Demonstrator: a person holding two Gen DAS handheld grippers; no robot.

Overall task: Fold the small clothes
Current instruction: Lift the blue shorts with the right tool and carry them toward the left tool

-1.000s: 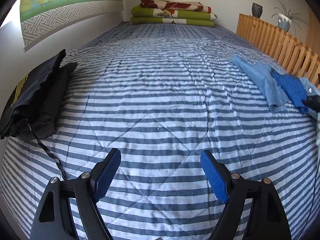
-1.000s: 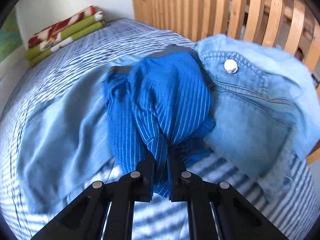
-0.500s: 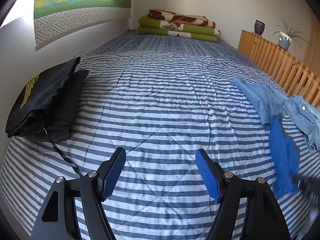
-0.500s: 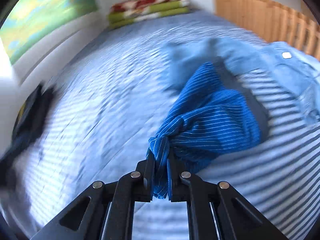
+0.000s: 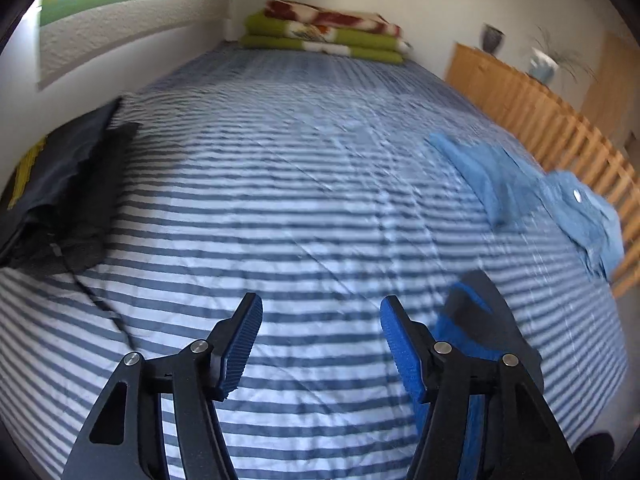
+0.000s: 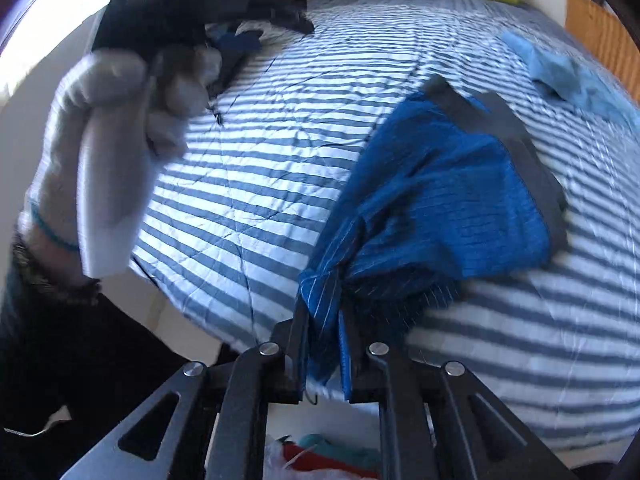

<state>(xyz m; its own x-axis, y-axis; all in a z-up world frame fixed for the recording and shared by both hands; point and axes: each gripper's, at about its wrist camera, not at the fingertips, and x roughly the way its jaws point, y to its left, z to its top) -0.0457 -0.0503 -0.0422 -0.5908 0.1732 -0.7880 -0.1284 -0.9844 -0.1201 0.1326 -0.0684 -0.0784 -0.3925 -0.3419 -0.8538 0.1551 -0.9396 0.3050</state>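
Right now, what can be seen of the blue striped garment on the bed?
The blue striped garment is bright blue fabric with thin pale pinstripes and a dark grey band along its far edge. It lies crumpled on the striped bedspread, near the bed's front edge. One bunched corner sits between the fingers of the right tongs, whose jaws are opening. The left wrist view shows it partly behind the left tongs, which do not touch it. The denim pile lies apart.

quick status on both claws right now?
Left claw: open and closing, nothing between its fingers.
Right claw: starting to open, blue striped garment still pinched between its fingers.
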